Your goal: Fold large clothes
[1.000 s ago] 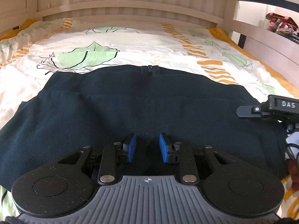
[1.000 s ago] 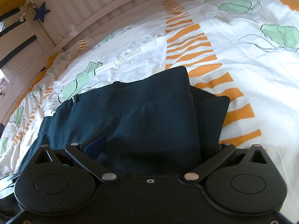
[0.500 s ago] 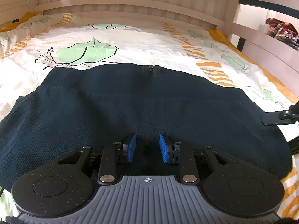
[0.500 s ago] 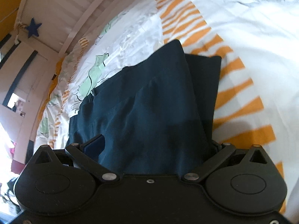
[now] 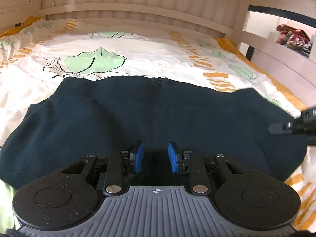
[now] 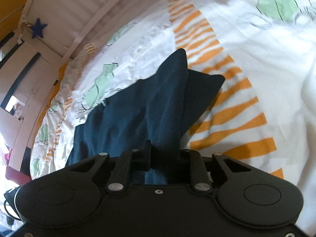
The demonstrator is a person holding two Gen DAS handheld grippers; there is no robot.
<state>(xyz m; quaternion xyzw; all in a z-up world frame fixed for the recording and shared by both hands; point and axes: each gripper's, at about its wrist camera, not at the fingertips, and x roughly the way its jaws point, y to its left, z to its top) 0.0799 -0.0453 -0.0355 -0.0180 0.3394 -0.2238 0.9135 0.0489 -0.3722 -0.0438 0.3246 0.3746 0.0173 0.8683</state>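
A large dark navy garment lies spread across the bed, its zipper at the far edge. My left gripper sits at the garment's near edge, its blue pads a narrow gap apart with dark cloth between them. In the right wrist view the garment rises in a bunched fold toward my right gripper. That gripper's jaws are closing on the fold, which runs up between the fingers. The right gripper also shows at the right edge of the left wrist view.
The bed has a white sheet with green leaves and orange stripes. A slatted wooden headboard stands behind it and a side rail on the right. Colourful clothes lie beyond the rail. A blue star hangs on the frame.
My right gripper's jaws have gone from wide open to closed on the cloth, and it has risen, pulling the garment's right corner up into a peak. The left gripper has kept still.
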